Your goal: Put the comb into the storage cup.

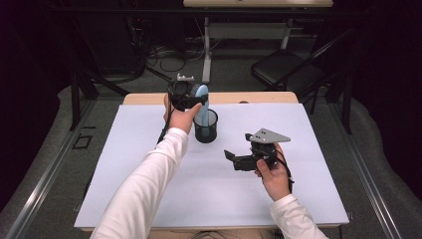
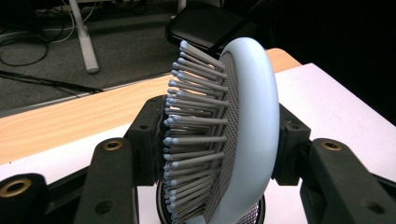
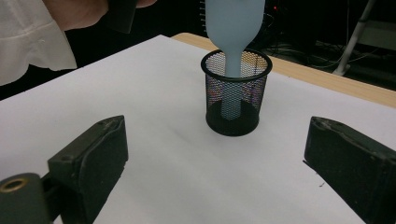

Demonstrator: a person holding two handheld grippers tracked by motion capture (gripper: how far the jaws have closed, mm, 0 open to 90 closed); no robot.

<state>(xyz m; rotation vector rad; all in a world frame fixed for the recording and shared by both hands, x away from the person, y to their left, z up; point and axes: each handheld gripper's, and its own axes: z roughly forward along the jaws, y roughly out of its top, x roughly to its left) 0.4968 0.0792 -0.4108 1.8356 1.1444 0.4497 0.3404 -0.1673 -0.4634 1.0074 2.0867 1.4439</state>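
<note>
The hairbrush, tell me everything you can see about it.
The hairbrush is pale blue, smooth like plastic, with an oval head, a dark pad and grey, blue-tipped bristles. It stands upright, handle down inside the black mesh cup on the white sheet. The left gripper is clamped on its head, one jaw on the bristle side and one on the back.

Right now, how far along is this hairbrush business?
Nearly done, it seems. Done: the light blue hairbrush stands upright with its handle down inside the black mesh cup. In hand: the left tongs are shut on the brush head. Probably left: opening them and pulling away. The right tongs wait open and empty on the white table.
</note>
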